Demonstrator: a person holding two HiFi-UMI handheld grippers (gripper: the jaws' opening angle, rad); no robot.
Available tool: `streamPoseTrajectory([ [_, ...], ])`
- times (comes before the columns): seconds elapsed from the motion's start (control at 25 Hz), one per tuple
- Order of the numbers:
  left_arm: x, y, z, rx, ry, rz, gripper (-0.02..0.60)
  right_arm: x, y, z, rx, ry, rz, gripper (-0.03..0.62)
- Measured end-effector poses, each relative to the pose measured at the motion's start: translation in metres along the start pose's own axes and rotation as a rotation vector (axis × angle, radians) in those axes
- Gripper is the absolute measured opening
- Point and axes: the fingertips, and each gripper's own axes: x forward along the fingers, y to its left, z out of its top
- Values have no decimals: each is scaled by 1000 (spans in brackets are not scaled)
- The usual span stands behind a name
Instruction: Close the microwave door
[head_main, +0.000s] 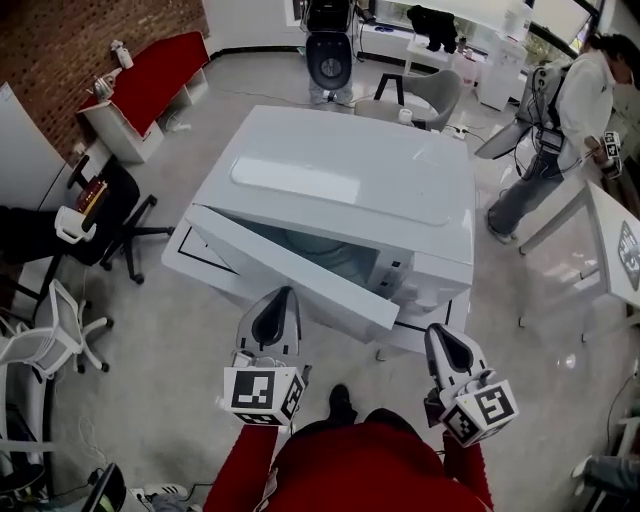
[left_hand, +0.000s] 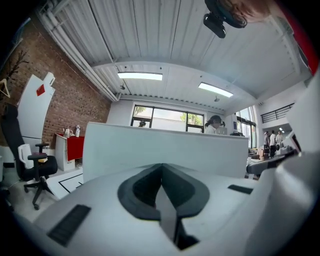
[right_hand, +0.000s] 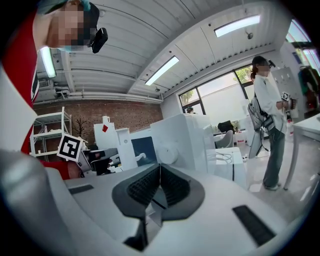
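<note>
In the head view a large white microwave (head_main: 340, 190) stands in front of me, seen from above. Its door (head_main: 290, 275) hangs ajar, hinged at the left and swung out toward me. My left gripper (head_main: 277, 305) is shut and empty, its tip just short of the door's outer face. In the left gripper view (left_hand: 161, 167) the door (left_hand: 165, 147) fills the middle as a white panel. To the right, near the microwave's front right corner, my right gripper (head_main: 442, 340) is also shut and empty. The right gripper view (right_hand: 160, 167) shows the microwave (right_hand: 182, 137) ahead.
A black office chair (head_main: 100, 215) and a white chair (head_main: 50, 330) stand at the left. A red-topped cabinet (head_main: 150, 80) lies at the far left. A person (head_main: 560, 120) stands by a white table (head_main: 615, 240) at the right. A grey chair (head_main: 430, 95) sits behind the microwave.
</note>
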Motion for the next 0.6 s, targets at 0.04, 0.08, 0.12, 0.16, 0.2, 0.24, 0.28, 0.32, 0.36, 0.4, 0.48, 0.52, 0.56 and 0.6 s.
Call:
streamPoseTrajectory([
  [0.04, 2, -4, 0, 5, 3, -12, 11, 0, 1, -1, 1, 1, 4, 14],
  [0.08, 5, -9, 0, 8, 6, -22, 11, 0, 2, -1, 1, 1, 9, 15],
  [0.12, 7, -13, 0, 12, 9, -32, 11, 0, 3, -2, 1, 0, 14, 14],
  [0.16, 9, -17, 0, 15, 11, -41, 11, -1, 4, -2, 0, -1, 19, 15],
  [0.2, 11, -21, 0, 17, 12, -49, 11, -1, 5, -2, -1, -2, 22, 15],
  [0.24, 14, -24, 0, 18, 14, -57, 12, -1, 6, -2, -2, -3, 25, 15],
  [0.28, 16, -27, 0, 18, 17, -64, 12, -1, 6, -1, -3, -4, 27, 14],
  [0.32, 18, -31, 0, 18, 19, -72, 11, -1, 7, -1, -3, -5, 28, 14],
  [0.36, 20, -34, 0, 18, 22, -81, 11, -1, 7, -1, -2, -7, 28, 15],
  [0.4, 22, -37, 0, 19, 25, -89, 11, -1, 7, -1, -2, -9, 28, 14],
  [0.48, 26, -42, 0, 23, 30, -100, 12, -2, 7, 0, -1, -11, 26, 14],
  [0.52, 28, -45, 0, 28, 34, -107, 12, -2, 7, 0, -1, -11, 25, 15],
  [0.56, 30, -48, 0, 34, 38, -118, 11, -2, 6, 0, -2, -11, 24, 15],
  [0.6, 32, -51, 1, 41, 41, -131, 11, -3, 6, 0, -2, -10, 23, 15],
])
